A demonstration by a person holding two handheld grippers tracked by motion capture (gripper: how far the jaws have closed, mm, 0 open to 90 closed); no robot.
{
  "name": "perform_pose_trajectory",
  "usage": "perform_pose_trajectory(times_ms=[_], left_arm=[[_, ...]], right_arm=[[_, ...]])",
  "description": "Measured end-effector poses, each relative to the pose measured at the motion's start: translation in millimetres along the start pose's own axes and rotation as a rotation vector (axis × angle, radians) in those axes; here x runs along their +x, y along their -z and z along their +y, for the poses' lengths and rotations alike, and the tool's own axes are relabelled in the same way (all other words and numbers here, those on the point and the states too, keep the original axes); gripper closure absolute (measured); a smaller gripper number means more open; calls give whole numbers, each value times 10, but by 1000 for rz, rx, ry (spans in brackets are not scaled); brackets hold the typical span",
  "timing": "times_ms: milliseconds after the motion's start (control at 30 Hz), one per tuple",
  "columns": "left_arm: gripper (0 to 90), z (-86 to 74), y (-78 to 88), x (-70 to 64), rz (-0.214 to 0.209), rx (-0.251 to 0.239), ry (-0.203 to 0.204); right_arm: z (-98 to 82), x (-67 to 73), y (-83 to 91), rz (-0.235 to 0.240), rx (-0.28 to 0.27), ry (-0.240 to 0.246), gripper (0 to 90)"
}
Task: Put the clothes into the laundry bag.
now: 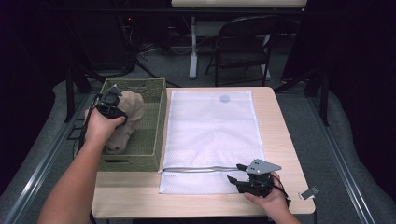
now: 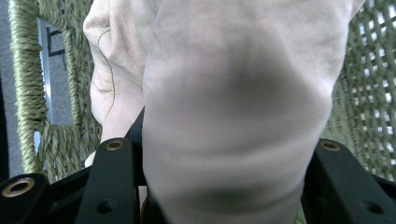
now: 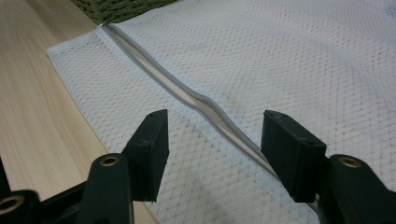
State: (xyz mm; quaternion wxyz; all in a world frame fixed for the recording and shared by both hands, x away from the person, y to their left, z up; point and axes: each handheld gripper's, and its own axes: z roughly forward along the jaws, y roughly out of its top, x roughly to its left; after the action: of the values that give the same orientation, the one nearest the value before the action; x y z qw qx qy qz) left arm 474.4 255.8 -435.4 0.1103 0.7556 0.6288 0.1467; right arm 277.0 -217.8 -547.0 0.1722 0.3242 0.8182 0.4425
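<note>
A beige garment (image 1: 133,109) bulges up out of a green woven basket (image 1: 156,135) at the table's left. My left gripper (image 1: 108,105) is shut on it, and in the left gripper view the cloth (image 2: 233,84) swells between the two black jaws of the gripper (image 2: 222,149), with the basket wall (image 2: 28,93) behind. A white mesh laundry bag (image 1: 210,126) lies flat in the middle, its grey zipper (image 1: 196,169) running along the near end. My right gripper (image 1: 235,172) stands open at that end; its jaws (image 3: 215,135) straddle the zipper (image 3: 187,93) on the mesh (image 3: 303,60).
The wooden table (image 1: 280,140) has bare strips along its near and right edges. A small grey clip-like object (image 1: 309,192) lies at the near right corner. A dark folding chair (image 1: 243,46) stands on the floor beyond the far edge.
</note>
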Motion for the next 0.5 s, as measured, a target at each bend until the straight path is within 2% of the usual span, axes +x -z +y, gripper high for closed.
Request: perform_pose_trajectory(times_ms=[167, 333, 500], left_arm=[[485, 26, 49, -9, -8, 1, -7], [487, 53, 157, 3, -41, 3, -5], [486, 65, 248, 19, -50, -3, -3]], right_arm=[[-2, 0, -1, 4, 0, 0, 416], [-3, 2, -5, 12, 3, 1, 419], [-3, 0, -3, 13, 3, -4, 421]])
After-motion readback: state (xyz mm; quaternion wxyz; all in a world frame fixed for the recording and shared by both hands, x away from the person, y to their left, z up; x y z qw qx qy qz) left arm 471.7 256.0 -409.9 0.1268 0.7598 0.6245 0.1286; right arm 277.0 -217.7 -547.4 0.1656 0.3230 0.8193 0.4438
